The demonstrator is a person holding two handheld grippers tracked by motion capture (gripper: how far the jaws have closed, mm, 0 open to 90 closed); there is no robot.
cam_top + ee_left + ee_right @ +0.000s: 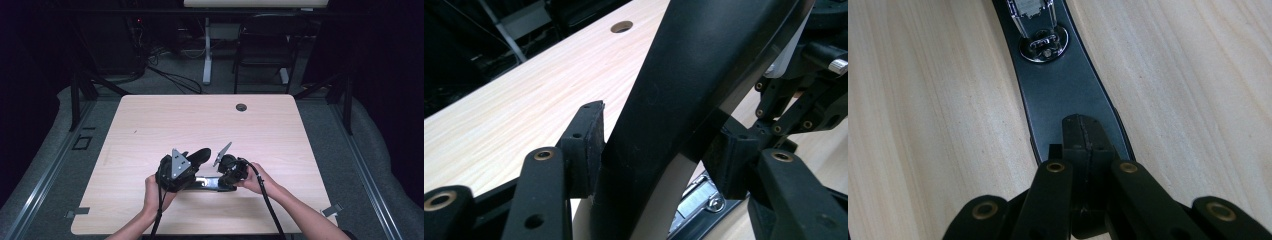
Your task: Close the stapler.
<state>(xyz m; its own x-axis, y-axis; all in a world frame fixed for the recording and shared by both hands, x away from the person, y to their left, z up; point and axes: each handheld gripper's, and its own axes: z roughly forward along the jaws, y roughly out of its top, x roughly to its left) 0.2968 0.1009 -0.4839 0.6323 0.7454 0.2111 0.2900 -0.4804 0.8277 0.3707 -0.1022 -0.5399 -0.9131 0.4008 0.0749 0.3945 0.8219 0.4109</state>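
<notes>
A black stapler lies opened near the table's front edge. Its upper arm (200, 155) (684, 75) tilts up and away from its flat base (207, 184) (1068, 90). My left gripper (192, 161) (659, 135) holds that raised arm, with a pad against each side of it. My right gripper (227, 183) (1083, 125) points down with its pads pressed together, nothing between them, and its tips rest on the base. The shiny metal fitting (1043, 45) of the base lies just beyond those tips. The metal magazine (699, 200) shows under the raised arm.
The light wooden table (150, 130) has a round cable hole (241, 107) (621, 26) near its far edge. Behind it stand a dark chair (265, 45) and a white table leg (206, 50). Cables trail from both grippers toward the front edge.
</notes>
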